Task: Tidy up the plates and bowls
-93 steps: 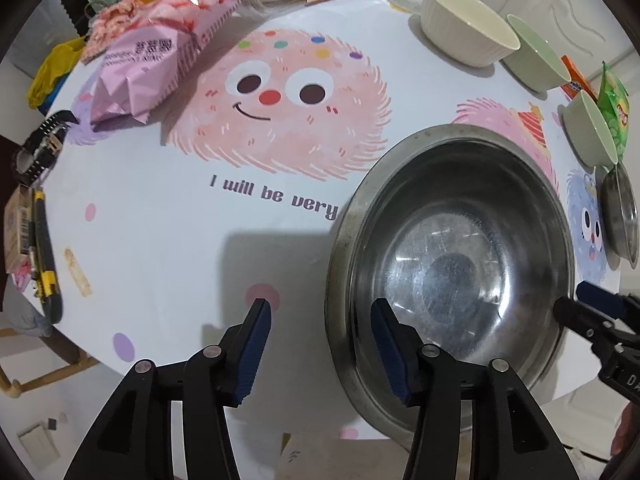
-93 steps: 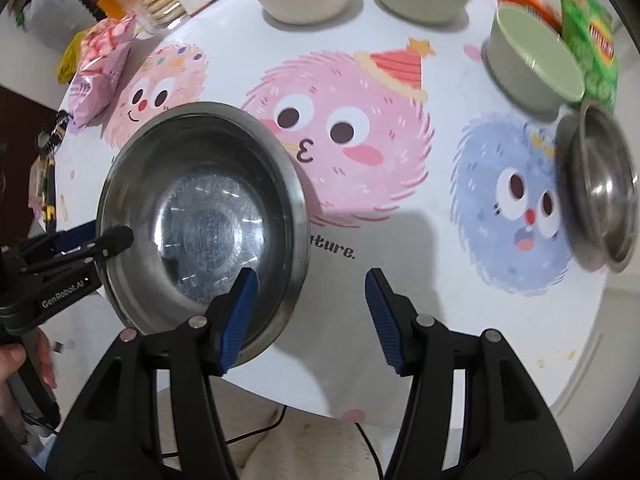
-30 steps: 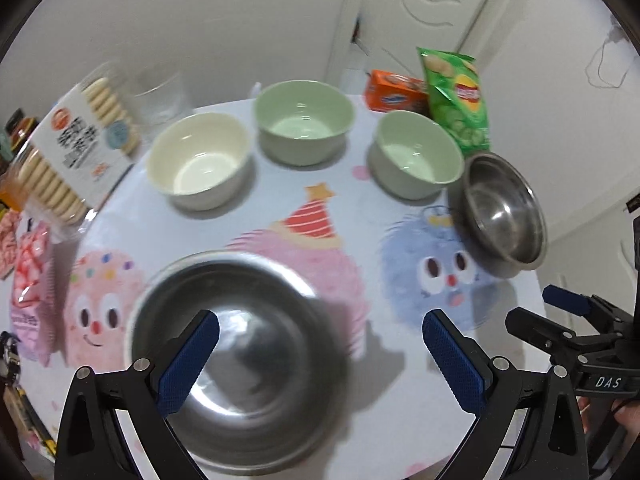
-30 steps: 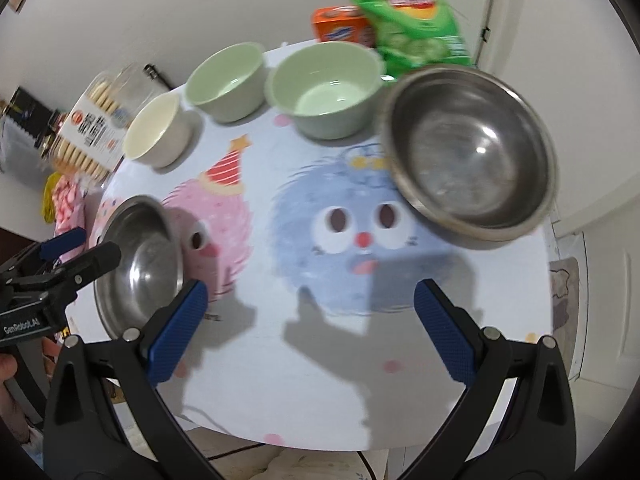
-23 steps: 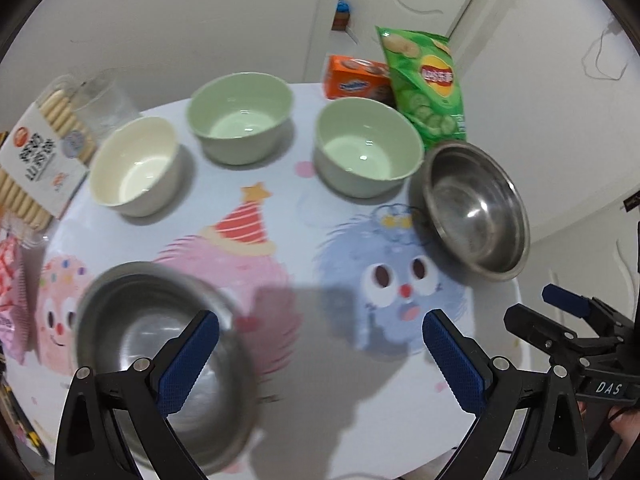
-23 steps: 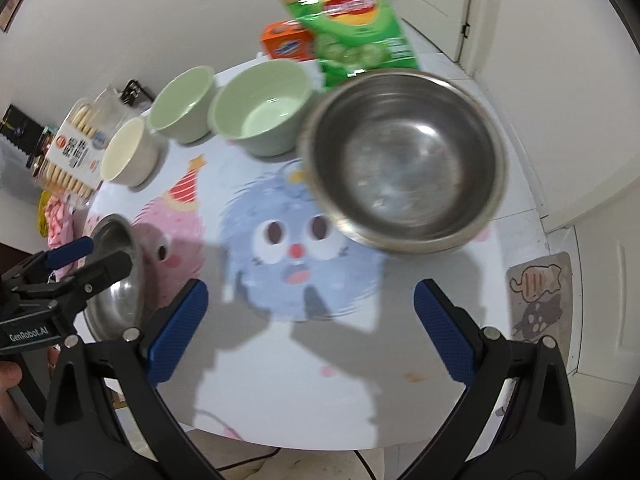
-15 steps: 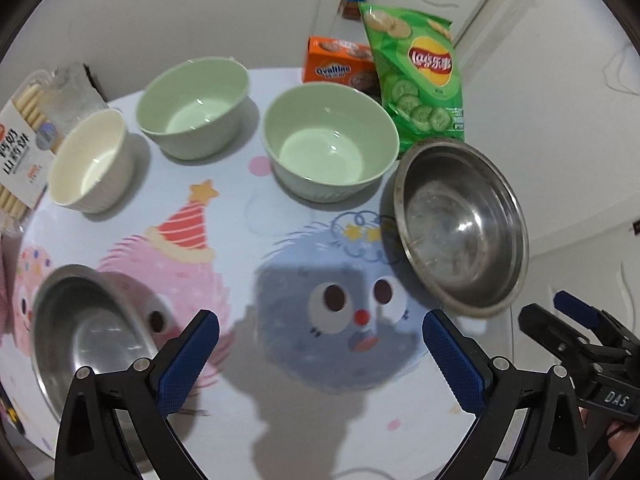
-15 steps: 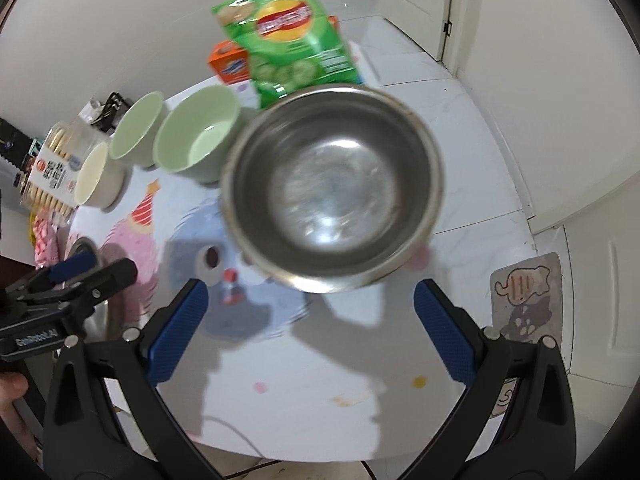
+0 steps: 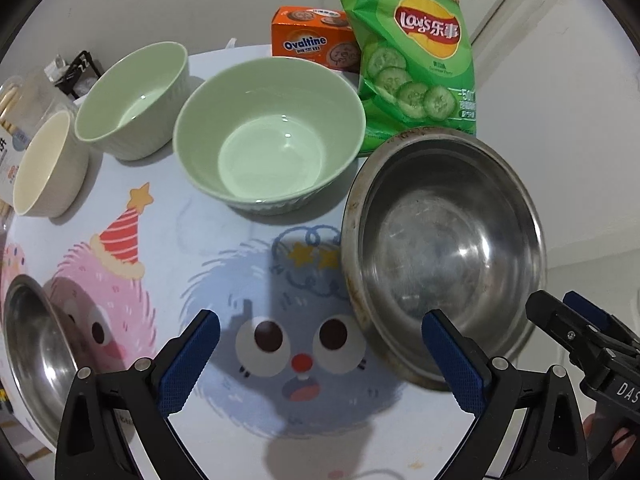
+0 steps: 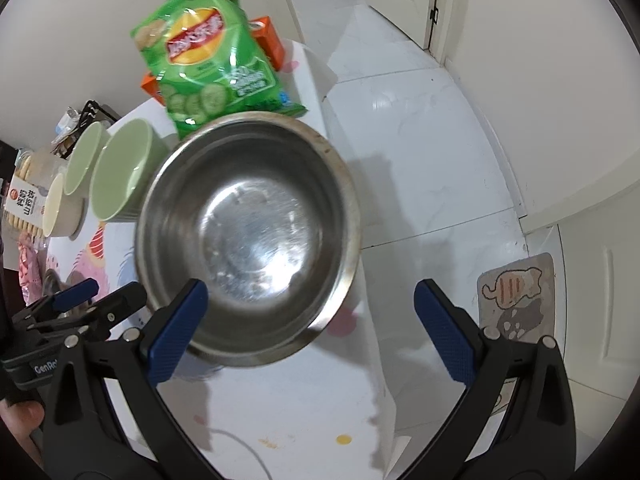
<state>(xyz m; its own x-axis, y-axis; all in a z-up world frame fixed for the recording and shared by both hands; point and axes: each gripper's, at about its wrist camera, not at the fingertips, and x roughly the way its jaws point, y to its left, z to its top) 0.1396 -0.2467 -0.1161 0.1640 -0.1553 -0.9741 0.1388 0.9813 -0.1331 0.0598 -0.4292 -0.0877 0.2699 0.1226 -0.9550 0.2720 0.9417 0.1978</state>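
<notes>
Surroundings: chip bag (image 10: 212,56) and orange box (image 9: 316,38) beyond the steel bowl (image 10: 248,236); green bowl (image 9: 268,136) just left of it.
Right tool (image 10: 308,332): fingers spread wide, empty, left finger over the bowl's near rim.
Left tool (image 9: 320,360): spread wide, empty, above the table (image 9: 224,240).
Steel bowl: upright, mouth up, at the table's right edge.
Second steel bowl (image 9: 36,352): far left.

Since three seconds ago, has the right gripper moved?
Yes. The right gripper swung right across the table, away from the big steel bowl, and is now open at the small steel bowl beside the chips bag.
</notes>
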